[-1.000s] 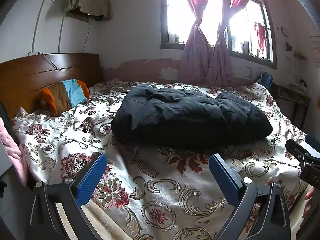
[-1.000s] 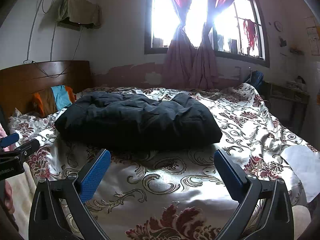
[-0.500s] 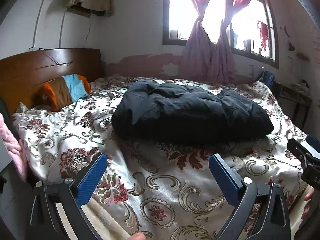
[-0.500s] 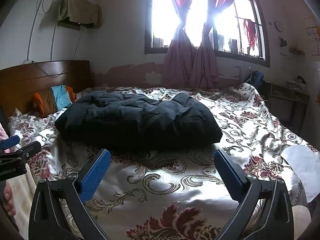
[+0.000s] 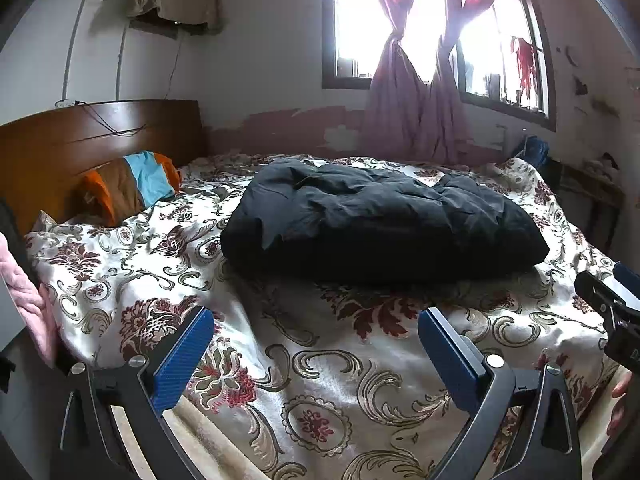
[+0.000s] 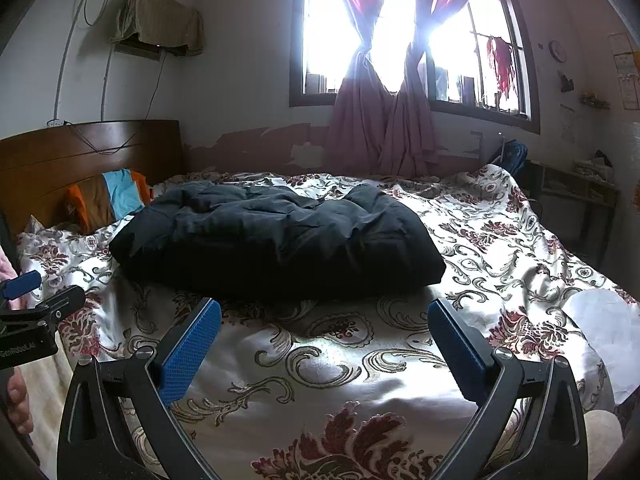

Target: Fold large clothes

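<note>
A large dark padded jacket lies folded in a bulky bundle on the middle of the floral bedspread; it also shows in the right wrist view. My left gripper is open and empty, held above the near part of the bed, short of the jacket. My right gripper is open and empty, also over the near bedspread in front of the jacket. Each gripper shows at the edge of the other's view: the right one, the left one.
A wooden headboard stands at the left with an orange, brown and blue pillow against it. A curtained window is behind the bed. A small table stands at the right. A white patch lies at the bed's right edge.
The left wrist view has shifted slightly, with the jacket sitting a little higher in frame. The right gripper has barely moved. Both grippers stay open.
</note>
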`<state>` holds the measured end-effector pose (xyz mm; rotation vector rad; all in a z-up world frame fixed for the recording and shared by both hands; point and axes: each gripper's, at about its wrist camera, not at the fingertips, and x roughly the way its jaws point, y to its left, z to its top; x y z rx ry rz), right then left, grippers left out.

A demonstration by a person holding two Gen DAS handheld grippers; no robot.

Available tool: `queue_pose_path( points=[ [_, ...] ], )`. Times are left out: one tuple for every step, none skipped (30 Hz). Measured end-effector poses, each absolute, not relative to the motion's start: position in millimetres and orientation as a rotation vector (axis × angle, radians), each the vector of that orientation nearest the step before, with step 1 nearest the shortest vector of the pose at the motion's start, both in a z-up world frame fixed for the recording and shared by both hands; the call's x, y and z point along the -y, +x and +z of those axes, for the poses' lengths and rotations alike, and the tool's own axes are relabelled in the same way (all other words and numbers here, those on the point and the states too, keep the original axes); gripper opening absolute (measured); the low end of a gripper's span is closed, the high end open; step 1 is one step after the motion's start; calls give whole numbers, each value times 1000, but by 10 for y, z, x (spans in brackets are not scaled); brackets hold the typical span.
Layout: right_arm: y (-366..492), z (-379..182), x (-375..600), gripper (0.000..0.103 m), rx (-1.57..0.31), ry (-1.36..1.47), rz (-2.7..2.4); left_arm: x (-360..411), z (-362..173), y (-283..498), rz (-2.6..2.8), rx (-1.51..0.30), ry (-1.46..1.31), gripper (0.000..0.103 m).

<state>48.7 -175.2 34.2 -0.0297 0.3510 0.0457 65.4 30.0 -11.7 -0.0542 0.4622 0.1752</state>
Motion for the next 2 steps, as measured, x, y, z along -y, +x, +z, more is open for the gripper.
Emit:
queue_pose_path(
  points=[
    [486,343,1750,101,-351,-30,45,-296,-118,661,176,-463,-53,103],
    [485,336,1752,101,-352,-30,46,-295,-119,659,175,-464,-53,103]
  ],
)
